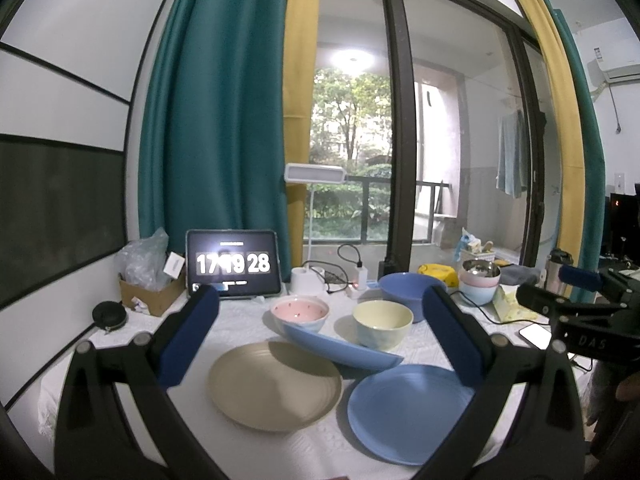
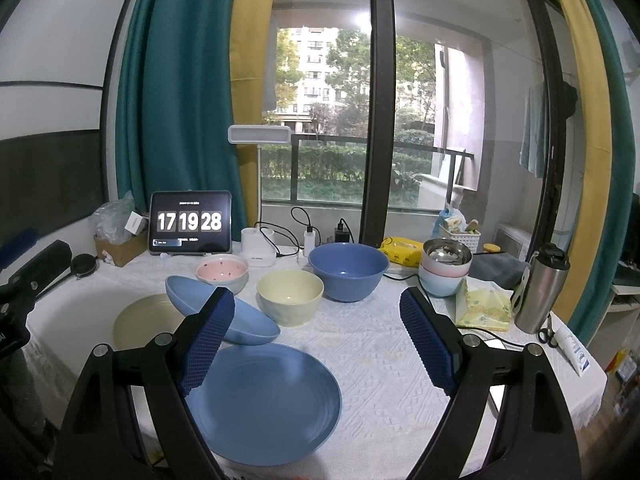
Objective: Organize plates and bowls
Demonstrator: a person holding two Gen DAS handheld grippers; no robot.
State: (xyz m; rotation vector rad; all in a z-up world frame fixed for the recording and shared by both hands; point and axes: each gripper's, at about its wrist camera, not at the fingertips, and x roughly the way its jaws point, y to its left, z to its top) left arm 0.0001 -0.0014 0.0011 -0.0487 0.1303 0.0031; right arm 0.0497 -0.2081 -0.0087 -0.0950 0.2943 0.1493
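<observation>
Right now both the left gripper (image 1: 320, 336) and right gripper (image 2: 316, 340) hover spread wide and empty above the tabletop (image 2: 380, 352), blue plate (image 2: 264, 396) nearest, beige plate (image 1: 276, 384) beside it, tilted blue dish (image 2: 224, 312) behind, then yellow bowl (image 2: 290, 296), pink bowl (image 2: 222, 272) and blue bowl (image 2: 348, 270).

A white tablecloth (image 2: 372, 344) with a raised woven pattern covers the table. On it: a blue ridged plate (image 2: 264, 400), a beige ridged plate (image 1: 276, 384), a light blue oval dish (image 2: 248, 320), a pale yellow bowl (image 2: 290, 296), a deep blue bowl (image 2: 348, 270), and a pink bowl (image 2: 222, 272) with dark specks. At twelve o'clock hang teal curtains (image 2: 176, 92) and yellow curtains (image 2: 250, 40). The fingers (image 2: 208, 336) have textured blue pads.
</observation>
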